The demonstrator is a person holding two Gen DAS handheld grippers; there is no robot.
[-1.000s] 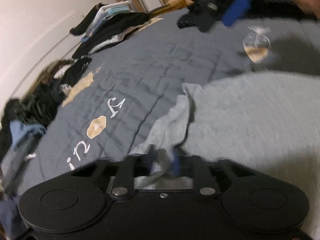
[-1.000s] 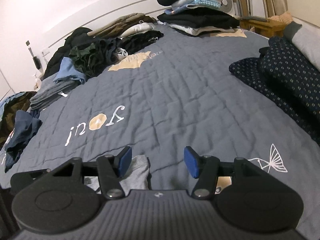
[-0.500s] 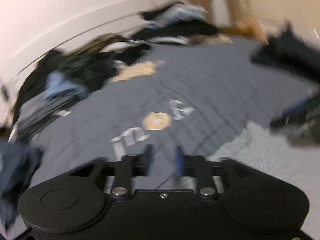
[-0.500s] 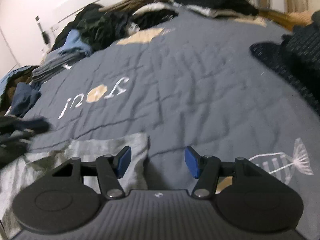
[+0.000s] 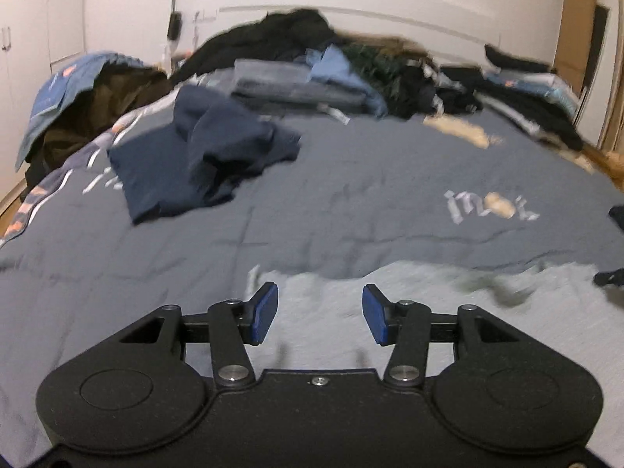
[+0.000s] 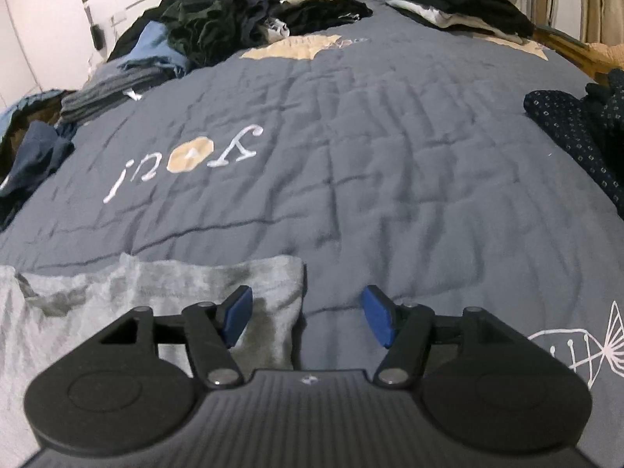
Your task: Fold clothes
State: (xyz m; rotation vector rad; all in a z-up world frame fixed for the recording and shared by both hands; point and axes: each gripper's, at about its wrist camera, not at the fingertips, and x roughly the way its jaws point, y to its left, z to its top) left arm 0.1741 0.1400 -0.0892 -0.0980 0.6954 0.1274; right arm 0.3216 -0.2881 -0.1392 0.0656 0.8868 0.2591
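Left wrist view
Left gripper (image 5: 319, 314): black plastic body with two blue rubber-faced fingers (image 5: 264, 312); the jaws are opening, spread with a clear gap and nothing pinched.
Grey garment (image 5: 429, 312): soft, slightly fuzzy pale grey cloth lying flat on the bed, its far edge wavy. It spreads beneath and beyond both fingers and off to the right; whether the fingertips touch it cannot be told.
Bedspread (image 5: 351, 195): slate-blue quilted fabric with stitched creases and white lettering towards the right.
Navy garment (image 5: 202, 156): dark blue cloth in a loose crumpled heap, well apart from the gripper, far left.
Clothes pile (image 5: 312, 62): a blurred heap of black, blue and grey clothing along the head of the bed.
Wall (image 5: 124, 0): plain and white.

Right wrist view
Right gripper (image 6: 308, 318): the same black body and blue fingers (image 6: 236, 314); the jaws are opening, wide apart, gripping nothing.
Grey garment (image 6: 136, 296): a limp, soft rectangle with shallow folds. Its right corner lies under the left finger and its right edge ends in the gap between the fingers; the right finger stands over bare bedspread (image 6: 390, 156).
Embroidery: white letters with a tan round patch (image 6: 191, 158), and a white line drawing at the right edge.
Patterned cloth (image 6: 577, 136): dark fabric with small pale diamonds, far right.
Folded stack (image 6: 448, 4): flat layers of dark and light clothes at the far corner.
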